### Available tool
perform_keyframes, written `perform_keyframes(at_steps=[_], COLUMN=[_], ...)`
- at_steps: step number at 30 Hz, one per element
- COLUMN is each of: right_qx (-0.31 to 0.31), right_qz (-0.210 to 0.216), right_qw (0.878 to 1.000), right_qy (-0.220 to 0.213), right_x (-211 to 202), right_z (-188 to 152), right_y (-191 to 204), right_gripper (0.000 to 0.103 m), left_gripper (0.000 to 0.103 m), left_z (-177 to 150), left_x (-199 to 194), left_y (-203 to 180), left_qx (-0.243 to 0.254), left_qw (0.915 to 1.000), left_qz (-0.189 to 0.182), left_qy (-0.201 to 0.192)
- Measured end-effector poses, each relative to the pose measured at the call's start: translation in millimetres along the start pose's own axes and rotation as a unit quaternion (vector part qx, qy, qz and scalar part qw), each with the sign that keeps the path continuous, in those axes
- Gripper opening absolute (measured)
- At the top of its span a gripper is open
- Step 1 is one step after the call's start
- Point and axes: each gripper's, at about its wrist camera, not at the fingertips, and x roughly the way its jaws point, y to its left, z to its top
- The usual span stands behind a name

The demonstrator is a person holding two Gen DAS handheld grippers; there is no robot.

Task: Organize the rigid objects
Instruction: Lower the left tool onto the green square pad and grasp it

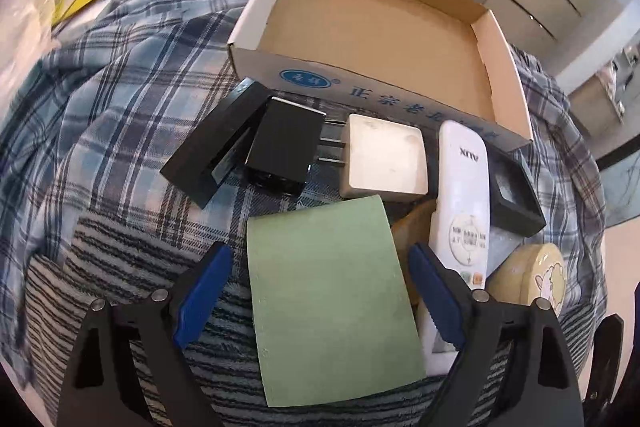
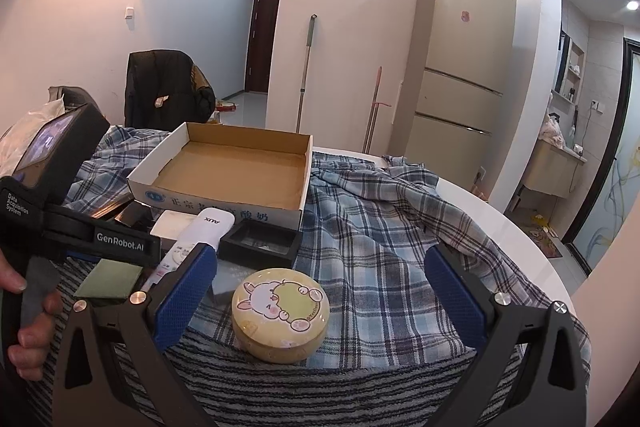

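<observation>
An empty cardboard box (image 1: 384, 27) lies on the plaid cloth; it also shows in the right wrist view (image 2: 224, 173). In front of it lie a black stapler (image 1: 212, 143), a black charger (image 1: 284, 147), a white charger (image 1: 384, 159), a white AUX remote (image 1: 464, 203), a black square tray (image 1: 516, 195), a green card (image 1: 328, 299) and a round yellow tin (image 2: 280, 311). My left gripper (image 1: 320, 291) is open around the green card. My right gripper (image 2: 320, 299) is open around the tin, just above it.
A plaid shirt (image 2: 380, 227) and a striped towel (image 2: 320, 387) cover the round white table (image 2: 520, 239). A chair with a black jacket (image 2: 164, 87) stands behind. A fridge (image 2: 464, 67) and mop (image 2: 306, 67) are against the far wall.
</observation>
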Motion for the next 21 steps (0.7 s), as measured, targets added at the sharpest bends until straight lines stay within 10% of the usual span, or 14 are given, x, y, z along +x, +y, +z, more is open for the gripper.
perform_keyframes(at_steps=[3, 21], right_qx=[-0.001, 0.003], right_qz=[-0.001, -0.013], right_qw=[1.0, 1.0], right_qy=[0.0, 0.006], right_x=[0.5, 5.0], right_z=[-0.4, -1.4], right_y=[0.9, -1.5], right_gripper=[0.103, 0.103], left_gripper=[0.073, 0.073], left_z=[1.5, -47.5], left_x=[-3.9, -64.7], left_y=[-1.9, 8.2], left_qx=[0.004, 0.189], left_qw=[0.9998, 0.9819], left_qz=[-0.02, 0.014], left_qy=[0.0, 0.005])
